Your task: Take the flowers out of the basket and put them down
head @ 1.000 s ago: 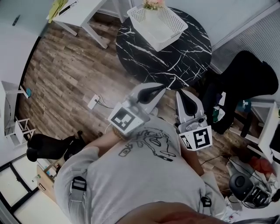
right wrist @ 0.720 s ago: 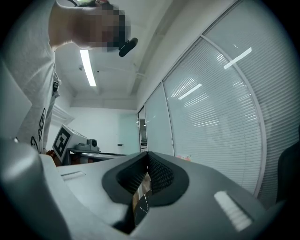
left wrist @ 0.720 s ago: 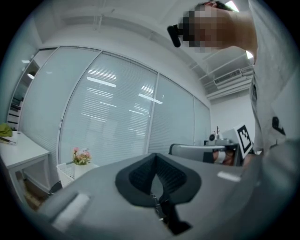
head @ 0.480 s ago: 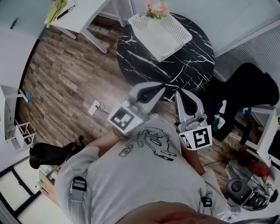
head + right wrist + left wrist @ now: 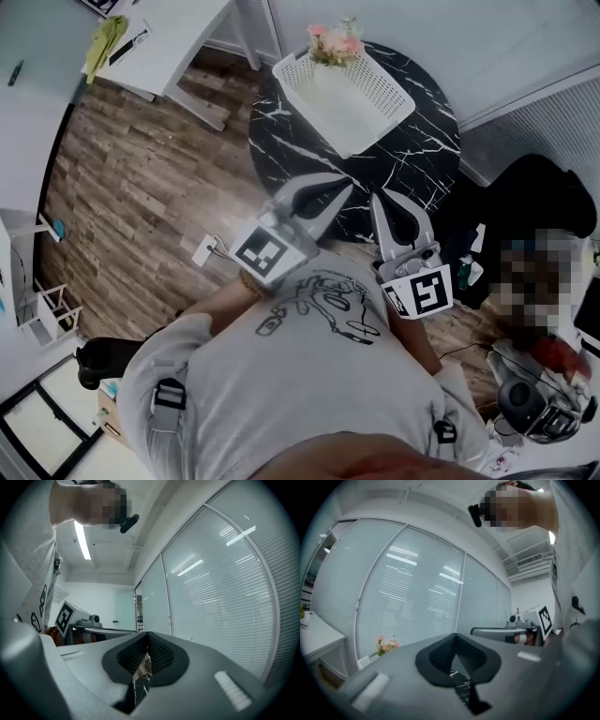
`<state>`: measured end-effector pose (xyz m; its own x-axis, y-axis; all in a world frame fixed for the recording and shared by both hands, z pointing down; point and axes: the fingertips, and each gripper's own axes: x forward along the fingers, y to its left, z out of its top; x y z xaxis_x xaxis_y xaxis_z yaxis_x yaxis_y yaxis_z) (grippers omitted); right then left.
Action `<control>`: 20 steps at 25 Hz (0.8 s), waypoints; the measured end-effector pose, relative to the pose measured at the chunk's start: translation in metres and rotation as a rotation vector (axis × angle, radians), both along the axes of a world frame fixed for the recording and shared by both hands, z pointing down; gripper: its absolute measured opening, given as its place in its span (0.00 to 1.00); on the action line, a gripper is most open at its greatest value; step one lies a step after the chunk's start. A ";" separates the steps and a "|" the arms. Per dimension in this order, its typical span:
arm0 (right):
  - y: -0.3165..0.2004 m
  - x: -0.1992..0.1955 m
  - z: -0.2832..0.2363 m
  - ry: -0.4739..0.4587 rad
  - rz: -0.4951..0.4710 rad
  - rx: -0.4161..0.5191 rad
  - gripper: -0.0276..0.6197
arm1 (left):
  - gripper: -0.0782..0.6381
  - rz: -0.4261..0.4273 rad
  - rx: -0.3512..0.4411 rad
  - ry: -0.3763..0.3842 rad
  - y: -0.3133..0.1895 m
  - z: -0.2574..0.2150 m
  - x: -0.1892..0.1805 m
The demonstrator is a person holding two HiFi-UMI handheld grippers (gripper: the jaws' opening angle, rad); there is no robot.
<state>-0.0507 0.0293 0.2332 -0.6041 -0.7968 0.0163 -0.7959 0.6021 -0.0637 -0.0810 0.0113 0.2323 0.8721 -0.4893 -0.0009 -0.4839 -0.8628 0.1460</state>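
Observation:
A white lattice basket (image 5: 349,86) stands on the round black marble table (image 5: 412,164), at its far side. Pink flowers (image 5: 334,44) stick up from the basket's far end; they also show small in the left gripper view, pink flowers (image 5: 386,644). My left gripper (image 5: 347,184) is shut and empty, held level over the table's near edge. My right gripper (image 5: 376,199) is beside it, also shut with nothing in it. Both are well short of the basket. In each gripper view the black pads meet, left gripper (image 5: 457,654), right gripper (image 5: 147,652).
A white desk (image 5: 173,52) stands at the upper left on the wood floor. A black office chair (image 5: 525,202) sits right of the table. A floor socket with a cable (image 5: 206,249) lies left of me. Glass walls with blinds (image 5: 417,602) rise behind the table.
The table and basket have drawn nearer in the head view as I moved toward them. Both grippers now reach over the table's near edge, still shut.

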 end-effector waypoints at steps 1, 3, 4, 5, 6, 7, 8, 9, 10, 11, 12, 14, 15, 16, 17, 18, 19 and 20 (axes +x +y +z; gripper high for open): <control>-0.008 -0.003 0.001 0.001 0.003 -0.004 0.05 | 0.11 0.006 -0.003 -0.002 -0.008 0.000 -0.002; -0.022 -0.009 0.002 0.003 0.008 -0.011 0.05 | 0.11 0.018 -0.008 -0.009 -0.023 0.002 -0.007; -0.030 -0.012 0.004 0.003 0.010 -0.014 0.05 | 0.11 0.025 -0.010 -0.013 -0.031 0.004 -0.009; -0.037 -0.015 0.005 0.005 0.011 -0.018 0.05 | 0.11 0.032 -0.012 -0.016 -0.038 0.005 -0.011; -0.045 -0.017 0.007 0.008 0.013 -0.023 0.05 | 0.11 0.039 -0.012 -0.017 -0.046 0.007 -0.014; -0.052 -0.020 0.010 0.013 0.014 -0.030 0.05 | 0.11 0.047 -0.012 -0.015 -0.052 0.008 -0.016; -0.059 -0.023 0.012 0.017 0.015 -0.038 0.05 | 0.11 0.054 -0.016 -0.014 -0.059 0.010 -0.018; -0.066 -0.026 0.015 0.022 0.015 -0.045 0.05 | 0.11 0.060 -0.022 -0.014 -0.065 0.012 -0.021; -0.072 -0.029 0.018 0.025 0.014 -0.051 0.05 | 0.11 0.064 -0.029 -0.014 -0.071 0.015 -0.024; -0.079 -0.032 0.021 0.029 0.012 -0.057 0.05 | 0.11 0.067 -0.035 -0.013 -0.078 0.018 -0.027; -0.086 -0.035 0.024 0.032 0.010 -0.062 0.05 | 0.11 0.070 -0.041 -0.013 -0.085 0.021 -0.030; -0.098 -0.039 0.031 0.038 0.010 -0.074 0.05 | 0.11 0.081 -0.050 -0.019 -0.098 0.026 -0.034; -0.105 -0.041 0.034 0.039 0.013 -0.079 0.05 | 0.11 0.087 -0.052 -0.024 -0.104 0.029 -0.035; -0.110 -0.042 0.036 0.039 0.015 -0.083 0.05 | 0.11 0.092 -0.052 -0.030 -0.110 0.031 -0.036; -0.116 -0.044 0.039 0.039 0.017 -0.086 0.05 | 0.11 0.098 -0.051 -0.038 -0.115 0.034 -0.038; -0.121 -0.045 0.042 0.040 0.017 -0.088 0.05 | 0.11 0.102 -0.048 -0.046 -0.121 0.036 -0.039; -0.126 -0.047 0.045 0.040 0.017 -0.092 0.05 | 0.11 0.104 -0.045 -0.052 -0.126 0.039 -0.040; -0.130 -0.049 0.048 0.039 0.014 -0.096 0.05 | 0.11 0.104 -0.044 -0.055 -0.131 0.041 -0.041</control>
